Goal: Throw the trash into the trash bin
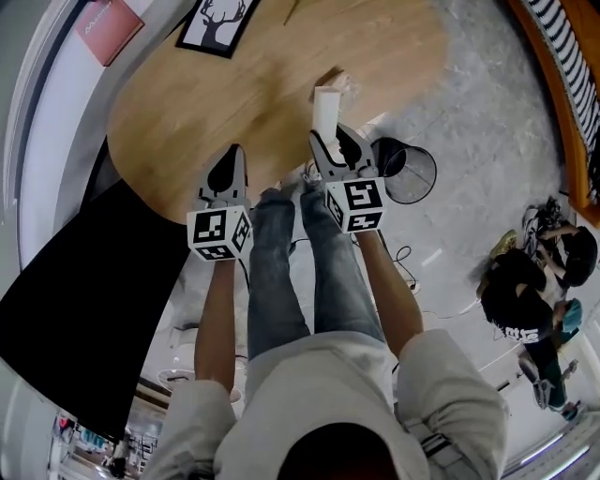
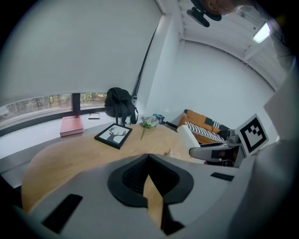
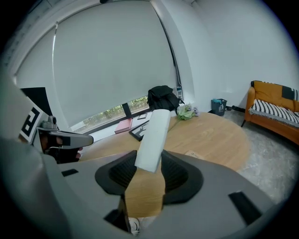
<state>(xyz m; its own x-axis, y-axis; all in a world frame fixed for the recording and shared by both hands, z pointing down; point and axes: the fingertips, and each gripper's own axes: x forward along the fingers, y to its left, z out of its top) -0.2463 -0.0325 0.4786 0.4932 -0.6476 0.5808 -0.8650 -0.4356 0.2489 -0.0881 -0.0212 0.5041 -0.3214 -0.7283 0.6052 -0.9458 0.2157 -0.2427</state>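
Observation:
My right gripper (image 1: 330, 133) is shut on a flat white carton (image 1: 325, 105), which sticks up and forward out of its jaws above the wooden table's (image 1: 234, 94) near edge. In the right gripper view the carton (image 3: 152, 139) slants up between the dark pads (image 3: 122, 173). The black wire trash bin (image 1: 412, 175) stands on the floor just right of that hand. My left gripper (image 1: 232, 157) hovers over the table edge, its tips together with nothing in them (image 2: 148, 158). From the left gripper view, the carton (image 2: 188, 136) and right gripper (image 2: 211, 151) show at the right.
A crumpled tan scrap (image 1: 336, 80) lies on the table beyond the carton. A framed deer picture (image 1: 217, 23), a red book (image 1: 108, 28), flowers (image 2: 149, 122) and a black backpack (image 2: 120, 103) are at the far side. A person (image 1: 530, 291) crouches on the floor at right; an orange sofa (image 3: 273, 109) stands behind.

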